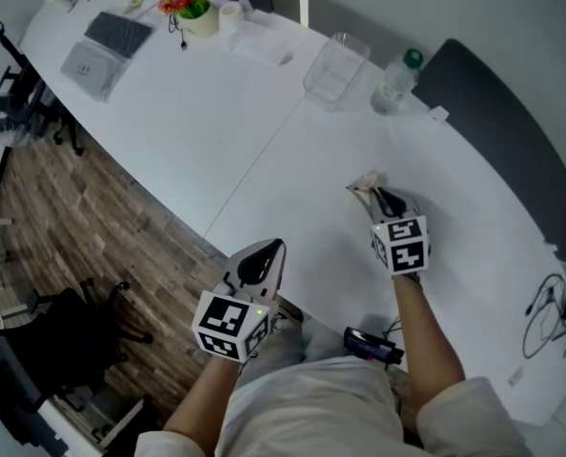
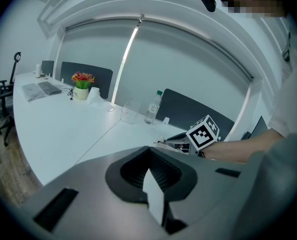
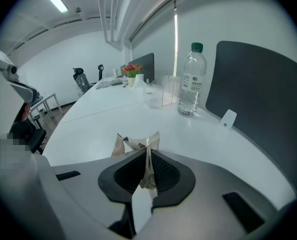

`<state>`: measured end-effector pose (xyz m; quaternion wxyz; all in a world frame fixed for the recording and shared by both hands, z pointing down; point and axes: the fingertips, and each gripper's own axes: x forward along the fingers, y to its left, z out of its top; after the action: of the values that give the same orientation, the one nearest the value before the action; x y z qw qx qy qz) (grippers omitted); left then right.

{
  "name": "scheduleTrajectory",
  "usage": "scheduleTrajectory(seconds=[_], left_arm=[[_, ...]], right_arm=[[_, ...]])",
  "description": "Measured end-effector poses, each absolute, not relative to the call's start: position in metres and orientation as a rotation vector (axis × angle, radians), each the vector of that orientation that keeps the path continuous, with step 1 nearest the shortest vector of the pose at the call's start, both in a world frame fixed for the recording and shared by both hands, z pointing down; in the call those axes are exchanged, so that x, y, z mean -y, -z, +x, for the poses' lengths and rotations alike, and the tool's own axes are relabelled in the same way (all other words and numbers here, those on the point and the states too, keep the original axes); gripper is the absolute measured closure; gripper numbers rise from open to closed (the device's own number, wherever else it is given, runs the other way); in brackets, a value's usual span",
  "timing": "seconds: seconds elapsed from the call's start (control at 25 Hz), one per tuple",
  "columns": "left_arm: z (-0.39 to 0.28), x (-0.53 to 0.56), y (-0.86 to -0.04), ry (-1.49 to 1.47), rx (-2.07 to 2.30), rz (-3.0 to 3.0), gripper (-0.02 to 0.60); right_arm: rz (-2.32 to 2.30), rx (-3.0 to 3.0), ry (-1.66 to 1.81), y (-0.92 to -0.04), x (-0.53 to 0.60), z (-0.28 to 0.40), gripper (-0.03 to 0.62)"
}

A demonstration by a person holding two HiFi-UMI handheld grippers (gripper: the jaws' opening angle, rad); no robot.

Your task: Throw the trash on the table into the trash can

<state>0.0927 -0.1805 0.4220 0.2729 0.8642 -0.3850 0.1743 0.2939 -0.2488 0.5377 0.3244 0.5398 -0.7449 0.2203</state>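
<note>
**Right gripper clamps crumpled wrapper on white desk**

The right gripper [image 3: 147, 156] rests low over the curved white desk [image 1: 264, 131], its fingers [image 3: 166, 171] closed on a crumpled wrapper [image 3: 133, 144]. In the right gripper view the tan, printed foil stands pinched upright between the two dark pads, and its creased top flares out just past the fingertips. In the head view the same wrapper [image 1: 364, 187] pokes out ahead of the right gripper [image 1: 376, 194], at desk level.

Well beyond those fingers, near the desk's far edge, a water bottle [image 3: 191, 81] with a green cap stands upright, with a clear plastic container [image 3: 163, 96] just to its left. Much farther off in the same direction a pot of flowers [image 3: 132, 74] stands at the far end of the desk.

The left gripper [image 1: 267, 248] hangs off the near edge of the desk, above the wooden floor [image 1: 92, 227] and well apart from the wrapper. Its fingers [image 2: 133, 171] are closed together with nothing between them.
</note>
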Motion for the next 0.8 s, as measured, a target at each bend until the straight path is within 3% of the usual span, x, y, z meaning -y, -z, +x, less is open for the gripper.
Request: scheduleTrajectory(seconds=[0.4,0.8], left_arm=[[0.046,0.155,-0.407,-0.375,1.205,2.254,0.58],[-0.049,0.098,-0.388,-0.283,1.5,2.108,0.58]], right_arm=[[1.309,2.069,-0.506,-0.506,0.244,0.248,0.542],[0.97,2.24,-0.383,-0.49,0.202,0.123,0.542]])
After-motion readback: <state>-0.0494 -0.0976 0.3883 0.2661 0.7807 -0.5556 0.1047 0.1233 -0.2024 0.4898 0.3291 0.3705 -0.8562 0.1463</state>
